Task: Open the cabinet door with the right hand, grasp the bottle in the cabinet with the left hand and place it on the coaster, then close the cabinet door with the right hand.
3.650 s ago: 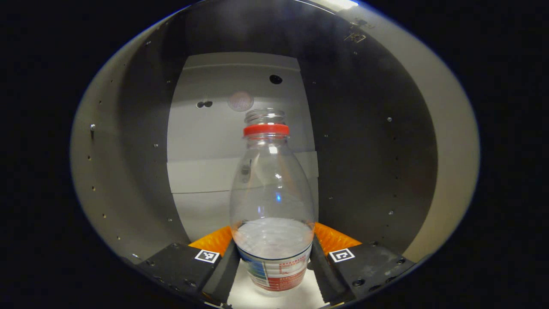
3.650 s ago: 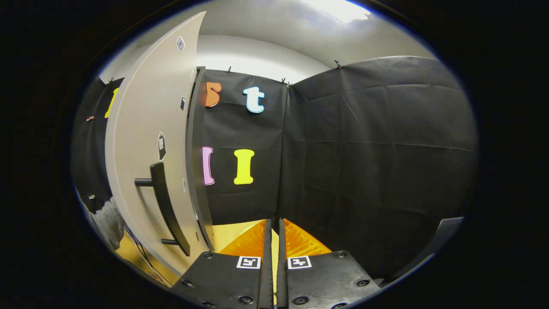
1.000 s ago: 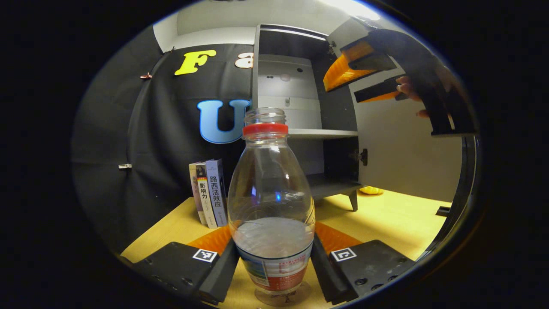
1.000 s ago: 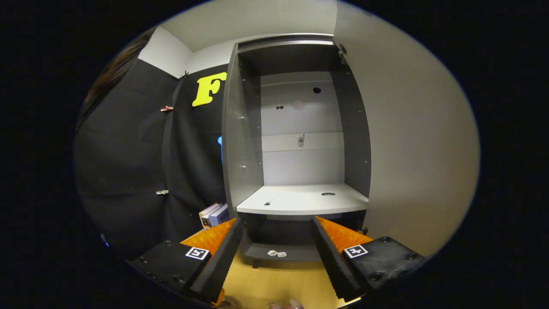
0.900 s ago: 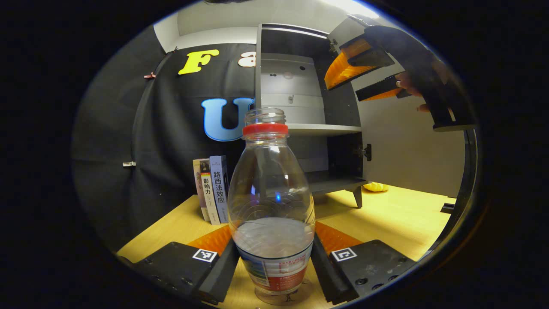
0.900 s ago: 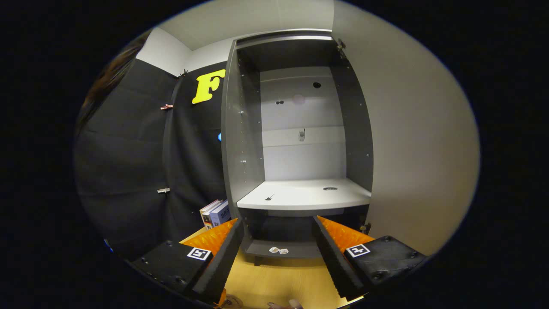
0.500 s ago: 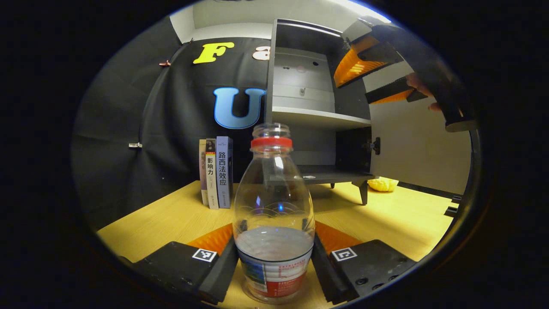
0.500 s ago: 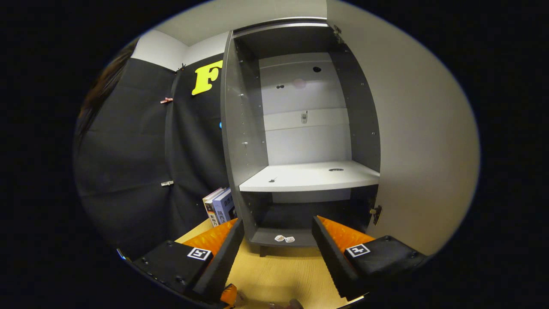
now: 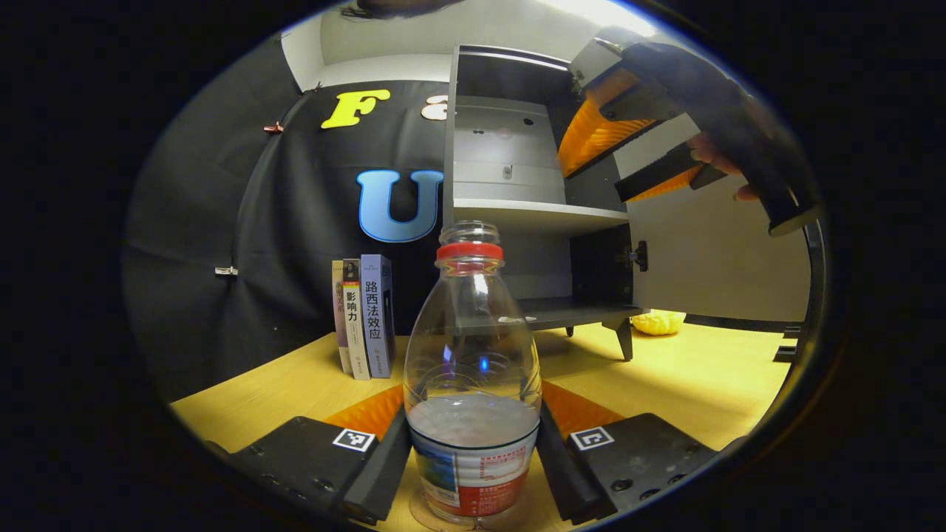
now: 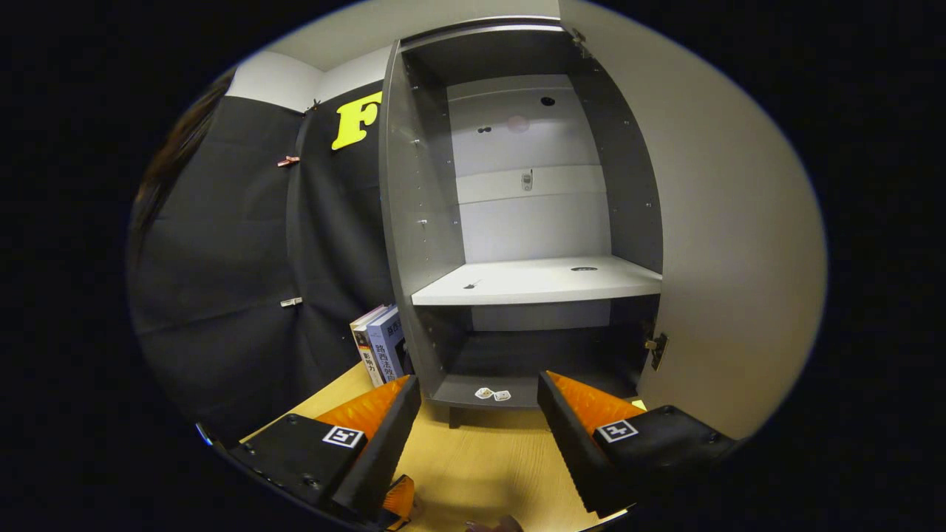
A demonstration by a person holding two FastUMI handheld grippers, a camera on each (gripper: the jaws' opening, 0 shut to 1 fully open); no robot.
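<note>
A clear bottle (image 9: 471, 355) with a red neck ring and a little water stands upright on the wooden table (image 9: 687, 377). A round coaster (image 9: 418, 513) peeks out under its base. My left gripper (image 9: 473, 432) is shut on the bottle's lower body, one finger on each side. The grey cabinet (image 10: 517, 222) stands with its door (image 10: 724, 251) swung wide to the right and its middle shelf (image 10: 539, 281) bare. My right gripper (image 10: 479, 384) hangs open in front of the cabinet, holding nothing. In the left gripper view, the right gripper (image 9: 628, 125) is at upper right, held by a hand (image 9: 720, 159).
Three books (image 9: 362, 318) stand upright left of the cabinet against the black cloth wall. A small yellow object (image 9: 659, 321) lies on the table under the open door. Two small tags (image 10: 494, 394) lie on the cabinet's bottom board.
The bottle was carried out of the cabinet and now stands on the coaster, sitting lower between my left fingers. My right gripper opened, turned to face the cabinet and tilted down slightly.
</note>
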